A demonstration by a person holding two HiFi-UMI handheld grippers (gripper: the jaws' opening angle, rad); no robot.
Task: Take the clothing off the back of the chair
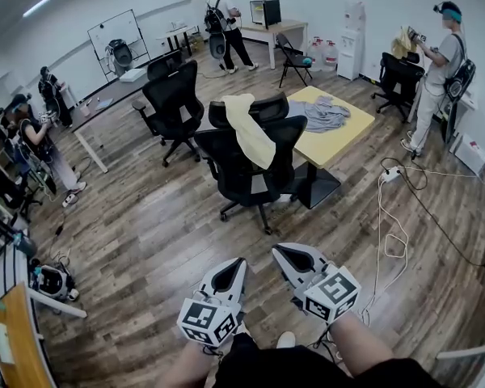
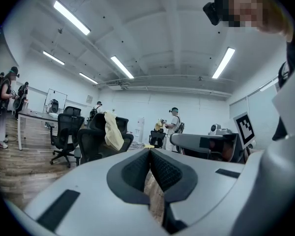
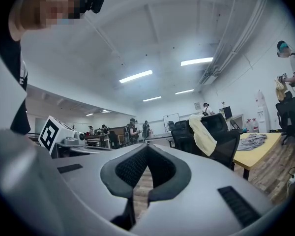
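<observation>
A pale yellow garment (image 1: pixel 249 128) hangs over the back of a black office chair (image 1: pixel 250 176) in the middle of the room. It shows too in the left gripper view, garment (image 2: pixel 113 132) on chair (image 2: pixel 96 144), and in the right gripper view, garment (image 3: pixel 204 134) on chair (image 3: pixel 223 144). Both grippers are low in the head view, well short of the chair and pointing at it. The left gripper (image 1: pixel 231 267) (image 2: pixel 150 151) is shut and holds nothing. The right gripper (image 1: pixel 289 257) (image 3: pixel 146 149) is also shut and holds nothing.
A yellow table (image 1: pixel 347 132) behind the chair carries a grey garment (image 1: pixel 319 113). A second black chair (image 1: pixel 174 103) stands at the left rear. White cables and a power strip (image 1: pixel 390 176) lie on the wooden floor at right. Other people stand around the room's edges.
</observation>
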